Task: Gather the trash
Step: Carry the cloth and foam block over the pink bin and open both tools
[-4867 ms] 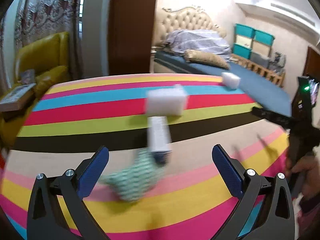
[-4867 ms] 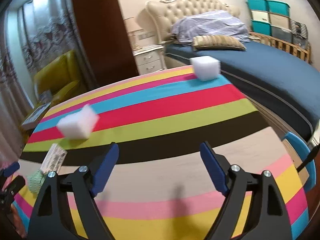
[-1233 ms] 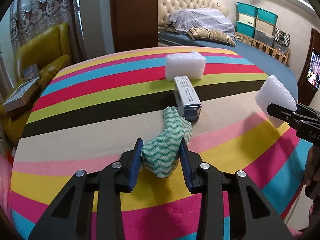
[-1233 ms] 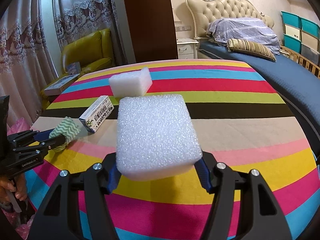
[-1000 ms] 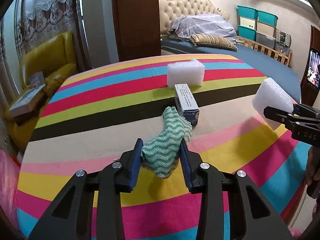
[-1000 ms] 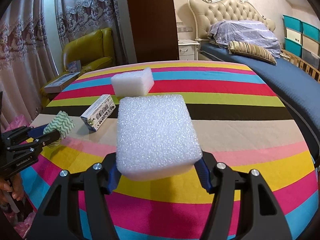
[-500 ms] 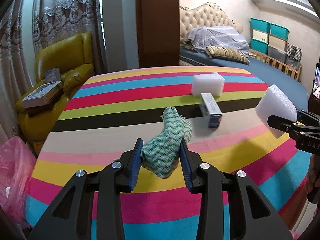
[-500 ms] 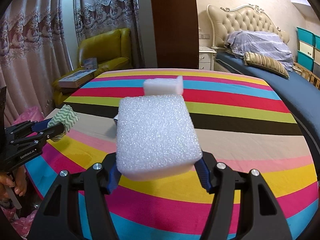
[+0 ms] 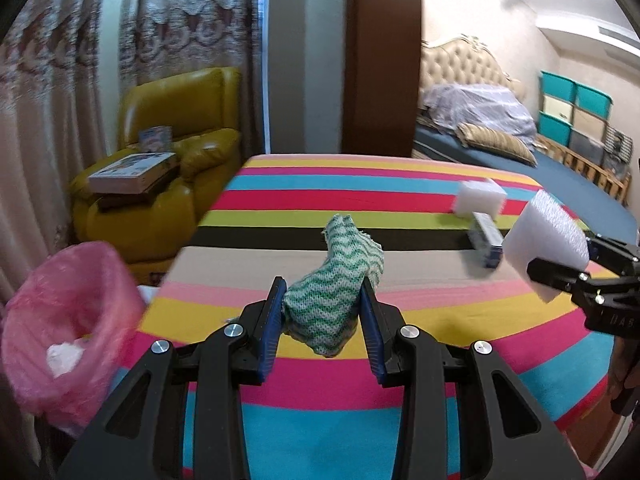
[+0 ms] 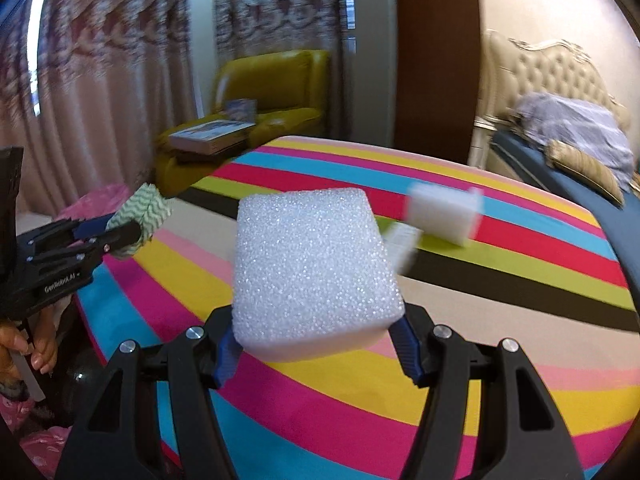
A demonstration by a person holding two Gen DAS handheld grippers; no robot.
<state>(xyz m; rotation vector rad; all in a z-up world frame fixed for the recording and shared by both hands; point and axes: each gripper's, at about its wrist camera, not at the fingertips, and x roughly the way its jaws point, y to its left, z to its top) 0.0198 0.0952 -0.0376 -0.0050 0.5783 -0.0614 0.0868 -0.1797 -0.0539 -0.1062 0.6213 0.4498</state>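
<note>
The left hand-held gripper (image 9: 323, 316) has its blue-padded fingers (image 9: 272, 328) pinched on a crumpled green-and-white zigzag cloth (image 9: 334, 280), which bulges up and forward out of the grip, lifted clear of the round tabletop with the bright striped cover (image 9: 360, 420). Down to the left of that hand-held gripper, off the edge of the tabletop, stands a bin lined with a pink plastic bag (image 9: 68, 332), with something pale lying inside it. The right hand-held gripper (image 10: 316, 346) is clamped on a chunky white foam block (image 10: 312, 272) held in the air above the stripes; in the left wrist view that same block shows over to the right of the cloth. Ahead of both hand-held grippers, resting on the tabletop, lie a second white foam block (image 9: 480, 199) and, just in front of it and touching or nearly so, a small white-and-blue carton (image 9: 486, 238), both blurred. Beyond the far left edge of the tabletop sits a mustard-yellow leather armchair (image 9: 180, 128) with flat boxes stacked on its seat, and off to the right there is a bed with a tufted cream headboard (image 9: 456, 64).
</note>
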